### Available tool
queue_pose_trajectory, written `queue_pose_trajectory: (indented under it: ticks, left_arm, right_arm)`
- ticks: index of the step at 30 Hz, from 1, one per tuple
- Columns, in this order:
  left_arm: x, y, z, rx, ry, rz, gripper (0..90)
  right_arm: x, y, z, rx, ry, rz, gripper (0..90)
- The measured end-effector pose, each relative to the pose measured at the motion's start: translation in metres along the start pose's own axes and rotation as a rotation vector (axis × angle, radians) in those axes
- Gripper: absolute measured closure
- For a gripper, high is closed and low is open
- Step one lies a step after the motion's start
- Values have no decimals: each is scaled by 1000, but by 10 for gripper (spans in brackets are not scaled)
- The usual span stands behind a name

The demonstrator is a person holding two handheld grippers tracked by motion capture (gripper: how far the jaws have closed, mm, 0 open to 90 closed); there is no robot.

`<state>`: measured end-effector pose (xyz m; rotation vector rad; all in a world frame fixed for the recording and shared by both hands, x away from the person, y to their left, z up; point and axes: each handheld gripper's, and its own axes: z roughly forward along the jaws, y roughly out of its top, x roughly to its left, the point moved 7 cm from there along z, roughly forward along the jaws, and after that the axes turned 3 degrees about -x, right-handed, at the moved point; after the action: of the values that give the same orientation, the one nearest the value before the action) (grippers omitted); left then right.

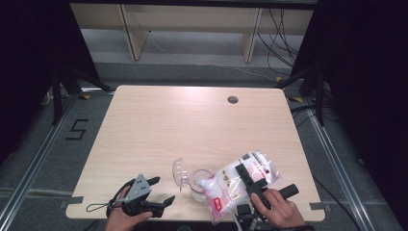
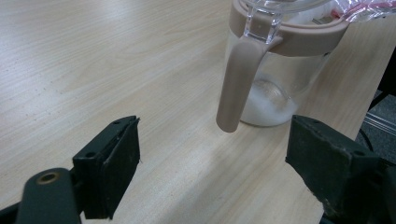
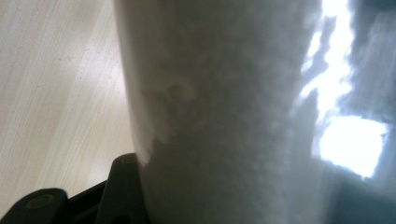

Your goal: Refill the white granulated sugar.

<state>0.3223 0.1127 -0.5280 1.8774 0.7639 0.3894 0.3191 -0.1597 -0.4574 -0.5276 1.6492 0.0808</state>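
Near edge of the table [image 1: 159, 120], light wood. A clear jar [image 1: 199, 185] with a beige rim stands close to the front, its clear lid [image 1: 178, 172] swung open to the left. A little white powder sits at the bottom of the jar, seen plainly in the left gripper view.

Right gripper [image 1: 253, 185]: clamped on a plastic bag [image 1: 231, 185] of white powder with red printing. The bag lies tilted, its lower end at the jar mouth, its upper end up and to the right. In the right gripper view the bag's pale, grainy side presses right up against the camera, one black jaw showing at lower left. The person's right hand [image 1: 279, 209] grips the handle below.

Left gripper [image 1: 161, 191]: jaws wide apart, holding nothing, resting near the front-left edge, just left of the jar. Its camera looks straight at the jar's beige handle [image 2: 236, 84], which hangs between the two black jaws without touching either. Left hand [image 1: 126, 219] beneath it.
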Motion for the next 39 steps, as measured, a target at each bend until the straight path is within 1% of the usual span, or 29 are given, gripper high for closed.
queue_pose_trajectory:
  ticks: [2, 4, 5, 6, 7, 9, 10, 12, 13, 14, 16, 20, 21, 22, 23, 24, 25, 26, 31, 32, 33, 34, 35, 36, 37, 38, 39]
  left_arm:
    - [0, 0, 0, -1, 2, 1, 170]
    - [0, 0, 0, 3, 6, 2, 169]
    - [0, 0, -1, 8, 9, 3, 170]
    - [0, 0, 0, -2, 2, 0, 169]
    - [0, 0, 0, -1, 2, 0, 170]
    - [0, 0, 0, 2, 4, 2, 169]
    - [0, 0, 0, 0, 0, -1, 170]
    - [0, 0, 0, 0, 0, 1, 169]
    - [0, 0, 0, -1, 0, -1, 170]
    - [0, 0, 0, 0, 0, -1, 170]
    - [0, 0, 0, 0, 0, 0, 169]
    - [0, 0, 0, 1, 2, 2, 169]
    - [0, 0, 0, 0, 0, -3, 170]
    - [0, 0, 0, 0, 0, -1, 169]
    - [0, 0, 0, 1, 0, 0, 169]
    - [0, 0, 0, 0, -1, -3, 169]
    - [0, 0, -1, 4, 0, -2, 169]
    - [0, 0, 0, 3, 0, -2, 170]
    - [0, 0, 0, 1, -1, -3, 170]
    - [0, 0, 0, 1, -1, -5, 169]
    - [0, 0, 0, 3, 0, -3, 170]
    - [0, 0, 0, 3, 0, -3, 170]
    - [0, 0, 0, -5, 0, -11, 170]
    - [0, 1, 0, -6, -1, -11, 169]
    - [0, 1, 0, -5, -1, -9, 170]
    - [0, 1, 0, -6, -2, -10, 170]
    - [-1, 1, 0, -6, -2, -10, 169]
  right_arm:
    - [-5, 1, 1, -14, -14, -38, 526]
    - [-5, 0, 0, -12, -17, -31, 527]
    - [-4, 0, 0, -8, -12, -15, 527]
    - [-3, 0, 0, -6, -9, -12, 527]
    - [-4, 0, -1, -8, -11, -23, 528]
    - [-5, 1, 0, -15, -11, -25, 528]
    - [-4, 2, -1, -13, -17, -12, 529]
    - [-6, 4, 0, -26, -18, -34, 530]
    - [-7, 4, 0, -30, -16, -53, 530]
    - [-7, 4, 0, -31, -17, -55, 531]
    - [-5, 4, -1, -20, -21, -26, 532]
    - [-4, 5, -1, -24, -14, -25, 533]
    - [-6, 6, -1, -28, -18, -32, 534]
    - [-9, 8, 0, -48, -30, -63, 534]
    - [-5, 7, -1, -37, -21, -30, 535]
    - [-9, 8, 0, -48, -30, -60, 535]
    - [-7, 7, -1, -36, -24, -39, 536]
    - [-7, 7, -1, -38, -18, -44, 536]
    - [-7, 7, -2, -39, -23, -37, 539]
    - [-6, 7, -2, -36, -20, -30, 539]
    - [-7, 7, -1, -43, -19, -44, 539]
    - [-6, 6, -2, -40, -25, -16, 540]
    - [-9, 7, -1, -52, -37, -50, 540]
    - [-9, 6, -1, -45, -40, -41, 541]
    - [-7, 5, -1, -36, -18, -36, 542]
    - [-9, 5, 0, -44, -30, -42, 543]
    - [-7, 3, 0, -34, -22, -36, 543]
